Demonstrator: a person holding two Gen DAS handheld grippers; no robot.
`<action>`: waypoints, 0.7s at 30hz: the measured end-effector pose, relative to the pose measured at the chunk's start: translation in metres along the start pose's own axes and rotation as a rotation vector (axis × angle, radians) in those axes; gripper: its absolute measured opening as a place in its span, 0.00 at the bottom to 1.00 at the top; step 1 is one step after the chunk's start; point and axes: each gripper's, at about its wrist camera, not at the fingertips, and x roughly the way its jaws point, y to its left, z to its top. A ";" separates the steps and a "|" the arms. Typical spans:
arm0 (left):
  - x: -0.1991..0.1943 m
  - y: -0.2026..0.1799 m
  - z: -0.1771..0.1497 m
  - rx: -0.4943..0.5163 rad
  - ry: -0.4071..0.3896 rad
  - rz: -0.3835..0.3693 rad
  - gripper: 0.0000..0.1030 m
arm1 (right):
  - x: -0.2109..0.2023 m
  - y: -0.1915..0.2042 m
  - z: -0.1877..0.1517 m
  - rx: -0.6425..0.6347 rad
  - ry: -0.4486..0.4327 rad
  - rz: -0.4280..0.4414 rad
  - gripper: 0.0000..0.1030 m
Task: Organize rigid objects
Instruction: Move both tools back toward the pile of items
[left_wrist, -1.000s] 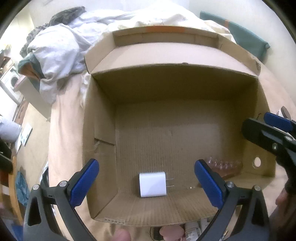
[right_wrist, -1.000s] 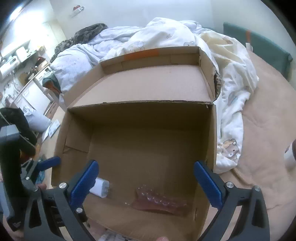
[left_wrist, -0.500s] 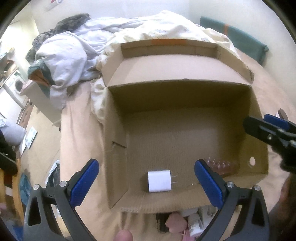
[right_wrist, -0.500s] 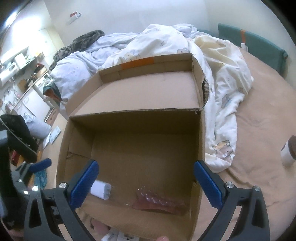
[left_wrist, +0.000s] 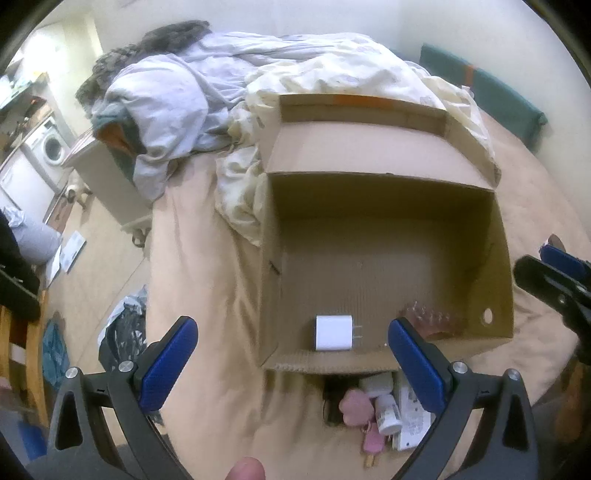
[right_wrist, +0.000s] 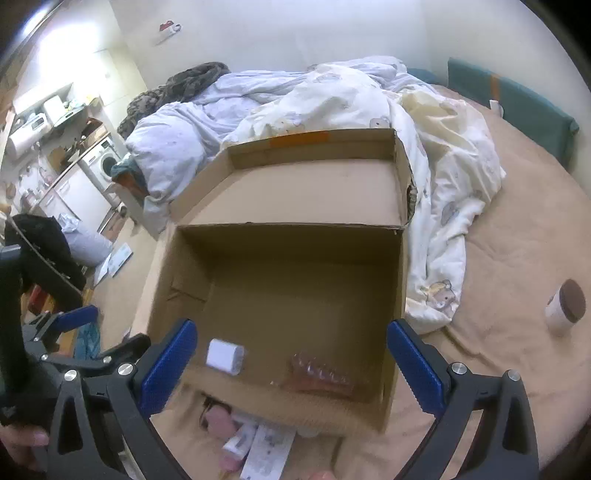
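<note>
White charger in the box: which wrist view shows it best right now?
Left wrist. The white charger lies flat near the cardboard box's front wall, prongs visible. In the right wrist view it is smaller, angled, prongs hidden.

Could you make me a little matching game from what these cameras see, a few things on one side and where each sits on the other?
Things:
1. white charger
2. pink clear tray
3. brown-lidded cup
4. pink heart-shaped item

Places:
A. on the bedsheet, right of the cardboard box
B. inside the box, near its right wall
C. outside the box, just before its near edge
D. inside the box, near its front left

Pairs: 1-D, 2-B, 3-A, 4-C
</note>
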 end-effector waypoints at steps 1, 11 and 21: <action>-0.002 0.001 -0.002 -0.002 0.004 0.000 1.00 | -0.003 0.002 -0.002 0.004 0.003 0.005 1.00; -0.019 0.020 -0.035 -0.026 0.043 -0.029 1.00 | -0.023 0.013 -0.024 -0.007 0.051 0.007 1.00; 0.013 0.030 -0.057 -0.052 0.055 0.011 1.00 | 0.001 -0.028 -0.075 0.103 0.148 -0.023 1.00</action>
